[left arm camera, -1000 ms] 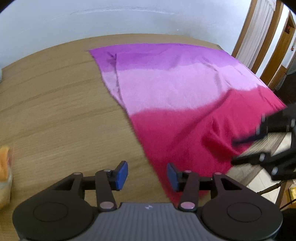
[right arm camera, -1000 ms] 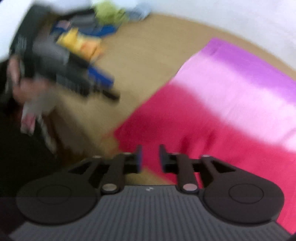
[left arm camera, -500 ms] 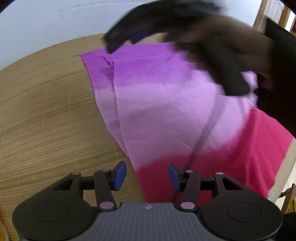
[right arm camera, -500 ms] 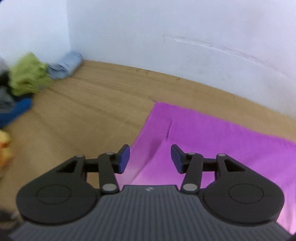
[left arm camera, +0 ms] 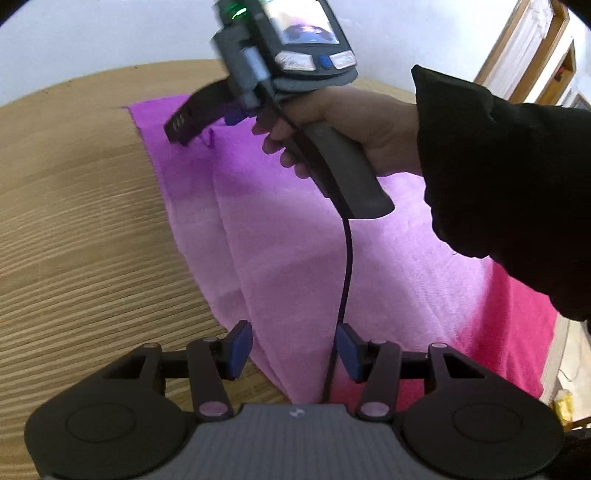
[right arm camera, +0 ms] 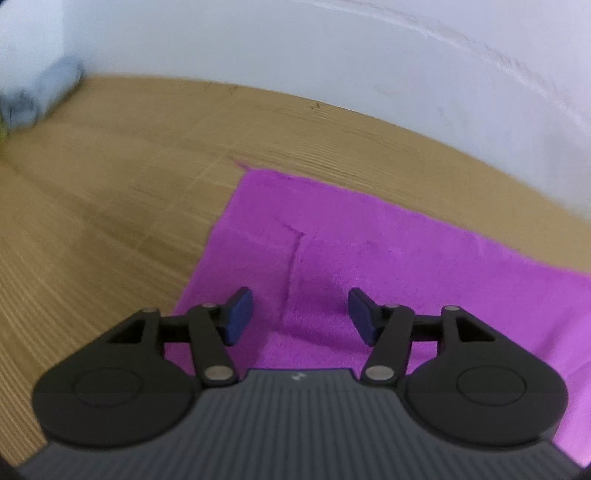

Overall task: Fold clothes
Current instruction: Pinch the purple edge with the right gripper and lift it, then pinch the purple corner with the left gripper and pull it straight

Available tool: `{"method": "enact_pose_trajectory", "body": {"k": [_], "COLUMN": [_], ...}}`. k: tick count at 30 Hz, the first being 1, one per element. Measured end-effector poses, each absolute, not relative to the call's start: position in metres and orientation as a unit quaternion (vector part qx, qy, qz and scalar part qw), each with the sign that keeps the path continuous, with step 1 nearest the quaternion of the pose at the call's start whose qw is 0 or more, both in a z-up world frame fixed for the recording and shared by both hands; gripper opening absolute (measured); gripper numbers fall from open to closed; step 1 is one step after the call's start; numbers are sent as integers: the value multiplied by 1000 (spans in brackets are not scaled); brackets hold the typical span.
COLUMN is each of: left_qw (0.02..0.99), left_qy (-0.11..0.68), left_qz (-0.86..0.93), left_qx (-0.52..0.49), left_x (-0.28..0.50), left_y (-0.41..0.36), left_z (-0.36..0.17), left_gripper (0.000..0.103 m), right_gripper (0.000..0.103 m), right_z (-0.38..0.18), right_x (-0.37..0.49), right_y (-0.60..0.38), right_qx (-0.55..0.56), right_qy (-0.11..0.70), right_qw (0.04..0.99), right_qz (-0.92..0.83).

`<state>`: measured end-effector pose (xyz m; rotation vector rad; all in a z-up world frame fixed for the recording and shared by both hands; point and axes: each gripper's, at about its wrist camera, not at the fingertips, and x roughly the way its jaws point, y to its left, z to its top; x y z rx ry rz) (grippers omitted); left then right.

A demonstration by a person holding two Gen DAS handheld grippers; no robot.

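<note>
Below, the left claw (left arm camera: 293, 349) stands spread, empty, its blue pads (left arm camera: 239, 347) apart over the near edge of the cloth (left arm camera: 295, 236), where the pale pink band meets the deep pink; a black cable (left arm camera: 347, 258) hangs down between the pads; the right claw (right arm camera: 300, 314) is likewise spread and grips nothing, its pads (right arm camera: 240, 314) low over the purple far corner of the cloth, either side of a raised crease (right arm camera: 293, 258), though contact cannot be judged; seen from the left wrist, a hand (left arm camera: 354, 125) in a black sleeve (left arm camera: 498, 192) holds that right claw by its grey handle (left arm camera: 343, 173), a small lit screen (left arm camera: 303, 22) on top; the cloth lies spread flat on the wooden surface (left arm camera: 74, 236), banded purple at the far end, pale pink in the middle, deep pink nearest, with a lengthwise fold running beside its left edge; beyond the surface rises a white wall (right arm camera: 332, 55); a blurred blue-grey bundle (right arm camera: 40, 92) lies at the far left of the surface; a wooden door frame (left arm camera: 532, 48) shows at upper right in the left wrist view.
</note>
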<state>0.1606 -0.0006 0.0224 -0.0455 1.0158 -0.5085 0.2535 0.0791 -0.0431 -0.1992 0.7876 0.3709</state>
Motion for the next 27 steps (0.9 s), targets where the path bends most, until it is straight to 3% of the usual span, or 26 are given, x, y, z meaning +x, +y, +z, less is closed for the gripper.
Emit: {"method": "enact_pose_trajectory", "body": {"k": [2,7,18,24,27], "left_qw": [839,834,832,834,835], "left_qy": [484,484,483,483,483], "left_qz": [-247,-264,-271,-262,-258], "left_qx": [-25,-31,-42,-50,-55], "left_x": [165,170,174,177,178], "left_y": [3,8,13,18,20], "left_z": [18,13,11,10,9], "left_gripper": [53,54,55,55,55], "right_gripper": [23,11,6,5,5], "right_z": [-42,-40,-32,-3,-11], "right_x": [256,255,262,283,291], "right_y": [65,31,-17,35,68], "right_qx": [-54,38,356,328,289], "right_qy": [385,393,364,317,330], "right_qw": [905,908,844,857,864], "right_qz": [171,139,171,239,248]}}
